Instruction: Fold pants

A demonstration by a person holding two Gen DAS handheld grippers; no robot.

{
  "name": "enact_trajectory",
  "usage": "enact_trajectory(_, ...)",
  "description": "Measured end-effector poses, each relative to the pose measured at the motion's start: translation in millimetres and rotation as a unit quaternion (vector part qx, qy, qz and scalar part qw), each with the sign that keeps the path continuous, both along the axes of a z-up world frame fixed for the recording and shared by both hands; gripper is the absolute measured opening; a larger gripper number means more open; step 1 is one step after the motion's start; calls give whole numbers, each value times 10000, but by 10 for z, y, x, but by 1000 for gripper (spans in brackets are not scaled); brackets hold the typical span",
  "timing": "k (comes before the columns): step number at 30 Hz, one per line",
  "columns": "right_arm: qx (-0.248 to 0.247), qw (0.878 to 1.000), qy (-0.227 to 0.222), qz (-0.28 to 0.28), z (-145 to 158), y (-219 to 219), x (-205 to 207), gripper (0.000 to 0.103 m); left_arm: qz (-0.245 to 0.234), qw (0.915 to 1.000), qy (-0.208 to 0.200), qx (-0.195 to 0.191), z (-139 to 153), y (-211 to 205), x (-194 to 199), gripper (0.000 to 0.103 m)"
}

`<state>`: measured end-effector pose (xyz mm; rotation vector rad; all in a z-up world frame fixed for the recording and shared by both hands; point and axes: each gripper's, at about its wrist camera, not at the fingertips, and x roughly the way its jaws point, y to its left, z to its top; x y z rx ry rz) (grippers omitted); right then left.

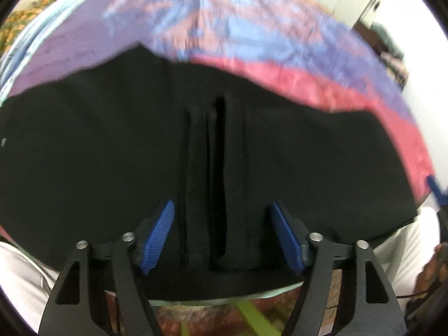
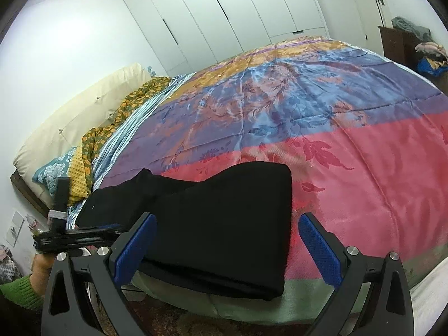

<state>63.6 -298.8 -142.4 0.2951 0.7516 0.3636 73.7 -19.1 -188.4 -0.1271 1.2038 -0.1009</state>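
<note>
Where the black pants (image 2: pixel 212 224) lie folded near the edge of the bedspread (image 2: pixel 364 173), we hold both grippers wide apart and empty. Our left gripper (image 1: pixel 222 235) sits low over the cloth, with raised vertical folds of the pants (image 1: pixel 218 182) standing between its blue pads (image 1: pixel 159 235) without touching either one. Our right gripper (image 2: pixel 229 249) straddles the right end of the pants; its left pad (image 2: pixel 134 252) is just beside the fabric, and its right pad (image 2: pixel 319 249) is over bare pink bedspread, apart from the folded edge.
</note>
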Motion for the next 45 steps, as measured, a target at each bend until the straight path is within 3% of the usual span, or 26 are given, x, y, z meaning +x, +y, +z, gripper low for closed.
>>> enact_trajectory(2, -34, 10000, -41, 8, 15, 7, -18, 100, 7, 9999, -81, 69, 20, -30, -15, 62)
enact_trajectory(3, -50, 10000, -56, 1, 21, 10, -26, 100, 64, 9999, -96, 69, 39, -36, -17, 42)
enact_trajectory(4, -62, 10000, -64, -10, 24, 10, -33, 100, 138, 9997, -154, 132, 76, -35, -22, 11)
enact_trajectory(7, -73, 10000, -30, -53, 10, 6, -28, 100, 56, 9992, -401, -49, 227, -39, -51, 9)
enact_trajectory(12, -131, 9996, -172, -189, 63, -21, -68, 100, -146, 9916, -1276, 120, 687, 59, -171, 9)
enact_trajectory(14, -140, 9996, -150, -212, 61, -29, -67, 100, -81, 9916, -1265, 244, 636, 147, -123, 9)
enact_trajectory(18, -181, 9997, -60, -176, 36, -7, -39, 100, 39, 9973, -700, 203, 194, 307, -59, 10)
enact_trajectory(21, -250, 9997, -34, -59, 53, 47, -18, 100, -104, 9954, -828, 464, 127, 185, -88, 11)
enact_trajectory(24, -294, 9995, -4, 94, 104, 100, 27, 100, -78, 9955, -838, 427, 180, 227, -114, 23)
enact_trajectory(28, -355, 9988, -197, 267, 288, 205, 115, 100, 104, 9959, -830, 335, 172, 285, -131, 58)
enact_trajectory(31, -469, 9975, -303, 423, 360, 323, 189, 100, 219, 9954, -915, 181, 211, 339, -181, 62)
enact_trajectory(34, -525, 9969, 43, 587, 163, 448, 270, 100, 294, 9939, -1050, 135, 272, 359, -226, 64)
enact_trajectory(39, -625, 9852, 1314, 903, -525, 632, 425, 102, 431, 9910, -1258, 147, 336, 403, -304, 67)
enact_trajectory(42, -799, 9844, 1233, 968, -494, 680, 453, 102, 541, 9888, -1380, 195, 378, 439, -350, 67)
enact_trajectory(45, -560, 9893, 1043, 856, -246, 613, 490, 101, 712, 9838, -1637, 175, 481, 489, -412, 68)
